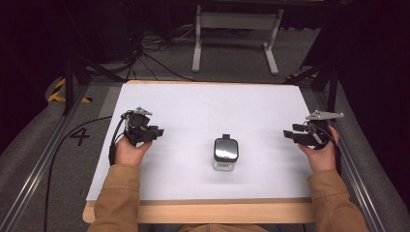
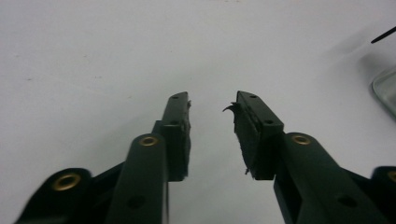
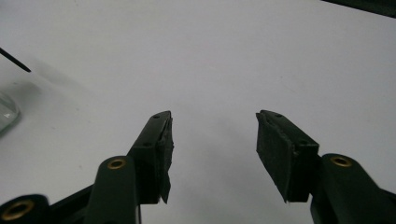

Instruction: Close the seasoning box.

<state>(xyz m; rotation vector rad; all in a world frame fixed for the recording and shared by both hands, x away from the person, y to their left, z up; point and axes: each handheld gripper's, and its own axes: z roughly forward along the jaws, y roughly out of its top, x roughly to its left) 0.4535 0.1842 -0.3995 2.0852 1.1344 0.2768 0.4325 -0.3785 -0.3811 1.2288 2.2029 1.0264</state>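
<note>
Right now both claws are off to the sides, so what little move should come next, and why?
Probably bring the left claw in toward the small clear container with the dark lid. It stands alone mid-board on the white board, and both the left claw and the right claw are open and empty, well apart from it.

glossy clear glass jar [image 1: 225, 153], matt white board [image 1: 193, 111]

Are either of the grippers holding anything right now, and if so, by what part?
Nothing is held. The left gripper and right gripper both have open jaws with only bare white table between them; the small glass container stands untouched between the hands.
</note>
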